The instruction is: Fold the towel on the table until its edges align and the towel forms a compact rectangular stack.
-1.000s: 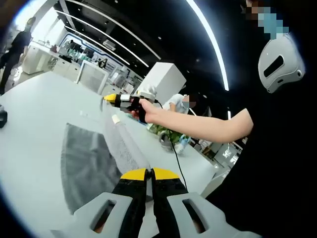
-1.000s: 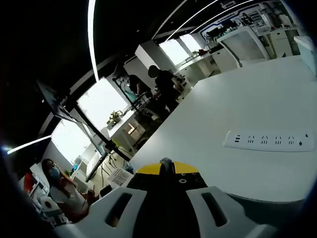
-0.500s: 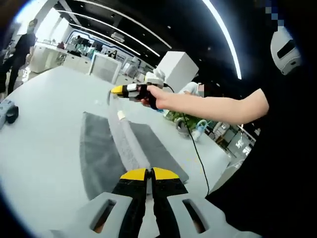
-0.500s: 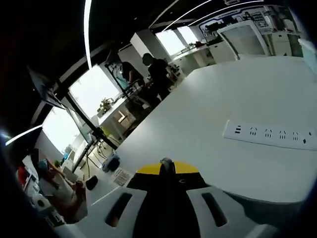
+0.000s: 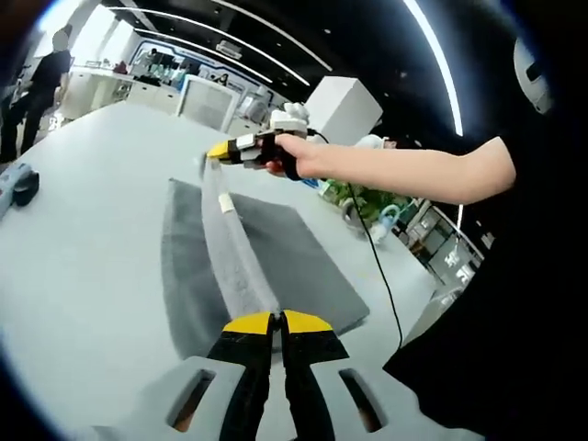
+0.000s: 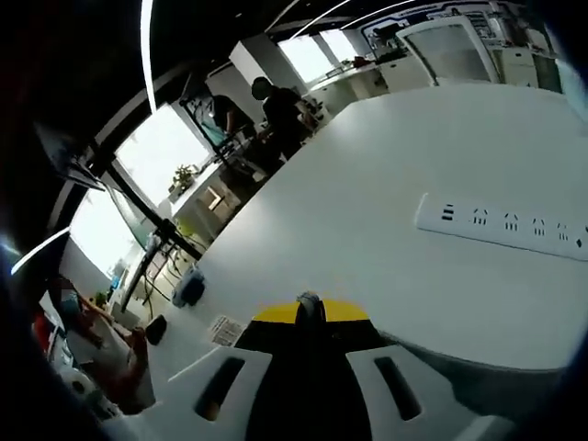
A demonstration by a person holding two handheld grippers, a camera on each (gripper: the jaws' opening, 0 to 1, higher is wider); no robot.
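Note:
A grey towel point(image 5: 285, 257) lies flat on the white table point(image 5: 83, 248). One edge of it point(image 5: 234, 253) is lifted and stretched as a taut strip between the two grippers. My left gripper point(image 5: 277, 317) is shut on the near end of that strip. At the far end, a hand holds my right gripper point(image 5: 218, 152), shut on the towel's other corner. In the right gripper view a sliver of grey cloth is pinched between the shut tips of my right gripper point(image 6: 310, 308).
A white power strip point(image 6: 501, 225) lies on the table ahead of the right gripper. A small dark object point(image 5: 23, 184) sits at the table's left edge. A black cable point(image 5: 381, 276) hangs beside the person's arm point(image 5: 404, 170). People stand at benches point(image 6: 276, 106) beyond the table.
The lifted strip now lies over the middle of the towel, with more flat cloth showing to its right. The right gripper and hand sit higher and further left in the left gripper view. Both grips held.

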